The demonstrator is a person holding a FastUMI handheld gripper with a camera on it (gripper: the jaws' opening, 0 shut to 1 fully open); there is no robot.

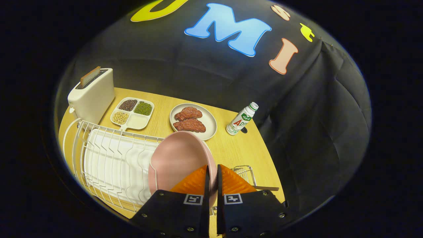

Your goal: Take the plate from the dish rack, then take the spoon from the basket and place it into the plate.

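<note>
Plate: we see the pink plate standing on edge just ahead of the fingers, at the near end of the white dish rack and apparently lifted partly clear of its wires.
Feel: we judge it stiff, smooth and fairly light; if ceramic it would chip on a knock, and a glossy rim may slip.
Hold: the rim is the only sensible place, and that is where we have it.
Gripper: the gripper has its fingers pressed nearly together, pinching the plate's near rim between them.
Pose: we point forward and slightly down over the table, plate upright.
Basket: the wire basket sits just right of the fingers; a handle, likely the spoon's, pokes out.
</note>
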